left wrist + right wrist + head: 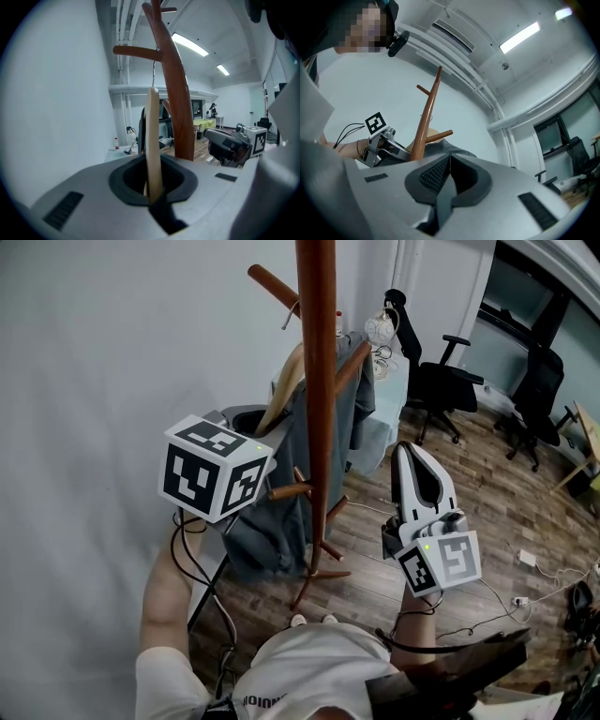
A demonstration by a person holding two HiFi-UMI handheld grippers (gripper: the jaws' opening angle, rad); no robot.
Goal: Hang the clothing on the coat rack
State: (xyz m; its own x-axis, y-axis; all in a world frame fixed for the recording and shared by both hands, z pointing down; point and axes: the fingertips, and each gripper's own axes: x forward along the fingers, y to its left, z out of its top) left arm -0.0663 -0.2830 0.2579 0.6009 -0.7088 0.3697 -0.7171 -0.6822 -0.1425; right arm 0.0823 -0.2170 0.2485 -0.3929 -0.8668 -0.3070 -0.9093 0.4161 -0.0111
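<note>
**Head view checked against both gripper views: hanger gripped at the rack**

Head view shows my left gripper (pixel 255 420) raised just beside the tall reddish-brown wooden coat rack (pixel 319 381), but its marker cube covers most of the jaws. Left gripper view settles the matter: the jaws are clenched on the pale wooden hanger (pixel 153 131), which rises upright between them. Only that view shows the thin metal hook (pixel 153 70) running from the hanger's top up to the rack's upper peg (pixel 136 50). Whether the hook bears on the peg I cannot tell.

The grey-blue garment (pixel 281 507) is draped on the hanger and hangs down on the far side of the pole, clear of the floor. It shows best from the head view.

My right gripper (pixel 410 451) is held well apart, to the right of the rack. Right gripper view shows its jaws pressed together with nothing between them.

Surroundings: a plain white wall (pixel 94 381) behind the rack, a wood plank floor (pixel 487 484), two black office chairs (pixel 441 381) and loose cables (pixel 534 582). A ceiling strip light (pixel 190 44) appears only in the gripper views.

Obstructions: in the head view the pole crosses in front of the garment, and a short lower peg (pixel 291 491) juts against the cloth.
</note>
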